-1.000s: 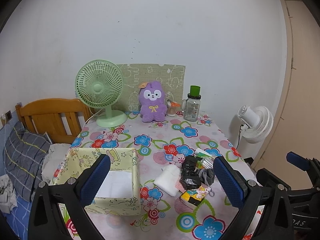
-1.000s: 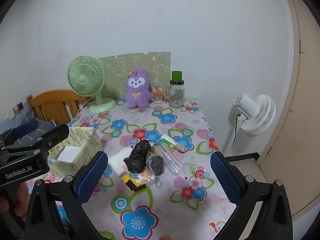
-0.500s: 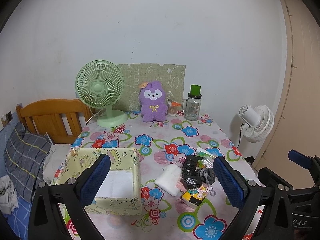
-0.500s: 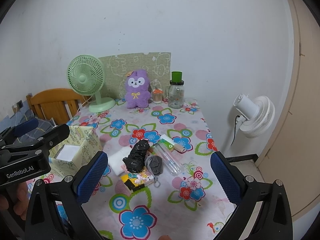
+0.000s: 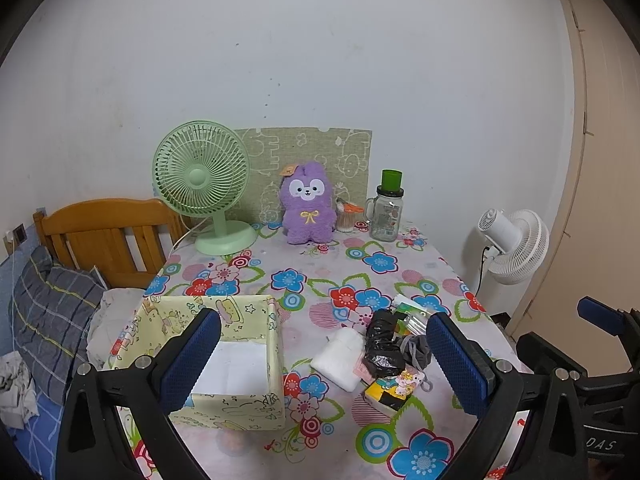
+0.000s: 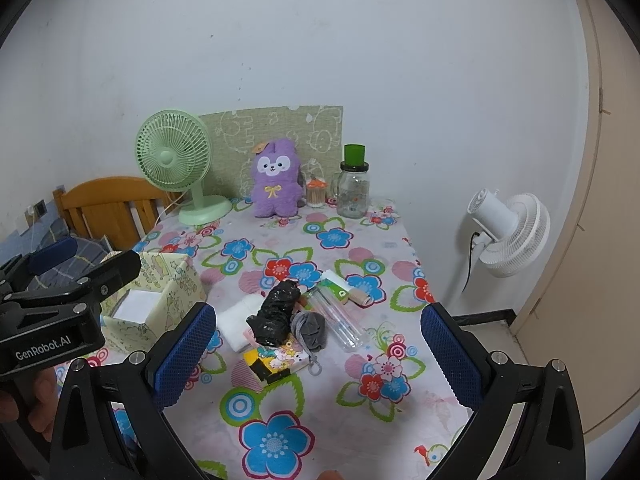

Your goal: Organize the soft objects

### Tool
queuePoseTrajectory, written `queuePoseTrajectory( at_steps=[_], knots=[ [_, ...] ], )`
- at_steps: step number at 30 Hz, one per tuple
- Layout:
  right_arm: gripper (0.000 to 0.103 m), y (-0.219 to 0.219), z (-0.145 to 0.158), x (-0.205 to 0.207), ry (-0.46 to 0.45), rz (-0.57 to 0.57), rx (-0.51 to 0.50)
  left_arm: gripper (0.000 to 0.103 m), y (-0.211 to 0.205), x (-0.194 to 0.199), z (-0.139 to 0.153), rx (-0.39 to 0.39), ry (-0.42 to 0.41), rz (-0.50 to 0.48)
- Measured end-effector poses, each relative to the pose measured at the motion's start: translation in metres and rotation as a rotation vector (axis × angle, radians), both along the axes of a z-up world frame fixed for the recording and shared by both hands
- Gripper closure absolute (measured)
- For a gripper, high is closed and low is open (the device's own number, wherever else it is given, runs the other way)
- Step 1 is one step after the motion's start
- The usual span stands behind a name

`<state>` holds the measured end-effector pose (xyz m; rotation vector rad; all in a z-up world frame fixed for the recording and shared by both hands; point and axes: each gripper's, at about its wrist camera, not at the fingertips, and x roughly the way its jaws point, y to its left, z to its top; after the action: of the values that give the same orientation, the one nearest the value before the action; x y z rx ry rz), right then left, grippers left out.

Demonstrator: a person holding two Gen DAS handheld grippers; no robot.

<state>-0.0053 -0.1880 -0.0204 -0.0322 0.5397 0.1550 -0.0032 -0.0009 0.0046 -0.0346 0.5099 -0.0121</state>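
Note:
A small pile lies mid-table: a white folded cloth (image 5: 339, 358) (image 6: 240, 322), a crumpled black plastic bag (image 5: 382, 346) (image 6: 276, 314), a grey pouch (image 5: 416, 350) (image 6: 310, 328), and a yellow cartoon packet (image 5: 390, 388) (image 6: 276, 360). A yellow patterned fabric box (image 5: 224, 360) (image 6: 156, 304) stands open to the pile's left, with only a white bottom showing inside. A purple plush bunny (image 5: 307, 204) (image 6: 276, 184) sits at the back. My left gripper (image 5: 324, 360) hangs open above the table's near side. My right gripper (image 6: 316, 354) is open too, in front of the pile.
A green desk fan (image 5: 204, 184), a glass jar with a green lid (image 5: 387, 210) and a small swab jar (image 5: 346, 218) stand at the back. Clear tubes (image 6: 340, 318) lie beside the pile. A white floor fan (image 6: 508, 232) is right of the table, a wooden bedframe (image 5: 104, 232) left.
Both grippers have drifted slightly; the scene sits a little lower and nearer in the right wrist view. Nothing on the table has moved.

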Motion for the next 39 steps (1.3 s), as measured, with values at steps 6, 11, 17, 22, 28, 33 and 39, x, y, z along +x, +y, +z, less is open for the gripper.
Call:
queuePoseTrajectory(
  at_steps=[6, 11, 17, 22, 28, 33, 39],
  knots=[
    [0.000, 0.0015, 0.0019, -0.0002, -0.005, 0.006, -0.006, 0.000, -0.0005, 0.0004, -0.0004, 0.004, 0.000, -0.003],
    [0.000, 0.0012, 0.0020, 0.0001, -0.003, 0.002, 0.002, 0.000, -0.0005, 0.0007, -0.0004, 0.005, 0.000, -0.003],
    [0.000, -0.0006, 0.0026, 0.0008, -0.008, 0.000, 0.006, 0.000, -0.0001, 0.0001, -0.0003, 0.002, -0.002, -0.005],
    [0.000, -0.0022, 0.0028, 0.0002, -0.009, 0.001, 0.012, 0.000, 0.0002, 0.0002, -0.0017, 0.005, 0.000, -0.005],
    [0.000, -0.0030, 0.0026, 0.0006, -0.010, 0.002, 0.016, 0.000, 0.0000, 0.0006, -0.0023, 0.008, 0.000, -0.004],
    [0.000, -0.0040, 0.0013, 0.0013, -0.005, 0.003, 0.025, 0.000, -0.0011, 0.0007, -0.0031, 0.007, 0.001, -0.003],
    [0.000, -0.0068, -0.0007, 0.0038, 0.005, 0.002, 0.039, 0.000, -0.0036, 0.0035, -0.0063, 0.004, 0.010, -0.008]
  ],
)
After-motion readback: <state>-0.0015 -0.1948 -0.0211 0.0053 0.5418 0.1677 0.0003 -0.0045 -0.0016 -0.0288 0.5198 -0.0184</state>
